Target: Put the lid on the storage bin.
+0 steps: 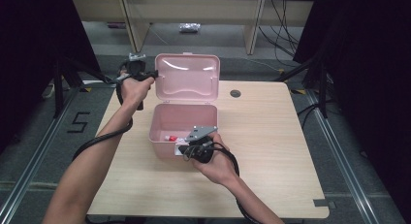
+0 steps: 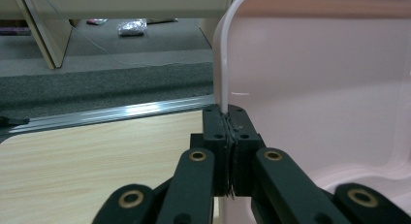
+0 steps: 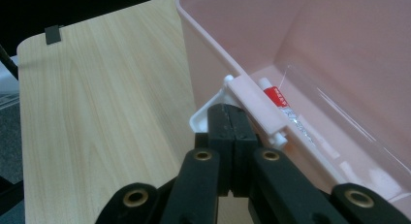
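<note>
Nearest us, our right gripper (image 1: 186, 150) is clamped on the white latch (image 3: 252, 110) at the front wall of the pink box (image 1: 160, 129), apparently to keep the base from sliding on the table (image 1: 271, 151). Inside, against that front wall, lies a small tube with a red label (image 3: 277, 99). Farther off, our left gripper (image 1: 154, 74) pinches the left edge of the upright lid (image 1: 189, 78), jaws nearly together on the thin rim (image 2: 222, 64), seemingly to hold it open or swing it.

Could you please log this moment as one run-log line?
left gripper: shut on lid edge | right gripper: shut on latch | box: open | tube: inside
</note>
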The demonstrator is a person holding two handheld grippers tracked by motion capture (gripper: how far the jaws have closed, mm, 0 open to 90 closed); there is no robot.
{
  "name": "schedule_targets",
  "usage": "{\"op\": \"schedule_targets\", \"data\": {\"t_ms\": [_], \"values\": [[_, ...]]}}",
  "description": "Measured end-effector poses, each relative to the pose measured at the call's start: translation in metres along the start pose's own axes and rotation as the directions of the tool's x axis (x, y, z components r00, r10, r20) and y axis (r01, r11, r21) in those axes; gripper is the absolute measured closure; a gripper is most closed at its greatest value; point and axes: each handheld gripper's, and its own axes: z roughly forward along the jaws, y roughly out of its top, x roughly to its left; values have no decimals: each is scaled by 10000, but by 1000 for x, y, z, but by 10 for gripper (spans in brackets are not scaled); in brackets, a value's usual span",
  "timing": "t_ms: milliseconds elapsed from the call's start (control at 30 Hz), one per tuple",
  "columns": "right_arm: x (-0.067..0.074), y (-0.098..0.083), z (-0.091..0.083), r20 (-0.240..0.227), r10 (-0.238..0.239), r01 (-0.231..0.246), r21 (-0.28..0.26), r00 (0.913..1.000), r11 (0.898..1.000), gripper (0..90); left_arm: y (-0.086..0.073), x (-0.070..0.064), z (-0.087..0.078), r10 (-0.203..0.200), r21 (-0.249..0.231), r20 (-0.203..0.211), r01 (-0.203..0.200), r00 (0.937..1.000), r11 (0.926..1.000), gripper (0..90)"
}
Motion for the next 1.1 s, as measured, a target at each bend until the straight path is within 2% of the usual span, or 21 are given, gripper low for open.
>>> {"op": "schedule_targets", "data": {"t_ms": [233,400,433,500,933,967,1100], "values": [[1,0,0,44,73,-73,35,10000,10000,900,-2,-1,-4,17,-174,57,-16,10000,9998,885],[0,0,0,46,-66,66,-16,10000,10000,900,-3,-1,-8,76,-299,96,-73,9999,9995,885],[1,0,0,49,101,-101,30,9999,9999,900,-4,-1,-9,83,-308,108,-80,9999,9995,884],[1,0,0,59,90,-90,16,9999,10000,900,-4,-2,-10,72,-352,145,-66,9999,9994,884],[-1,1,0,76,-174,174,-27,9998,9998,900,-8,-2,-19,219,-604,180,-208,9996,9980,884],[0,0,0,82,1,-1,-1,10000,10000,900,-8,-2,-19,245,-629,179,-233,9995,9977,884],[0,0,0,72,3,-3,29,10000,10000,900,-9,-3,-21,259,-648,180,-247,9995,9976,884]]}}
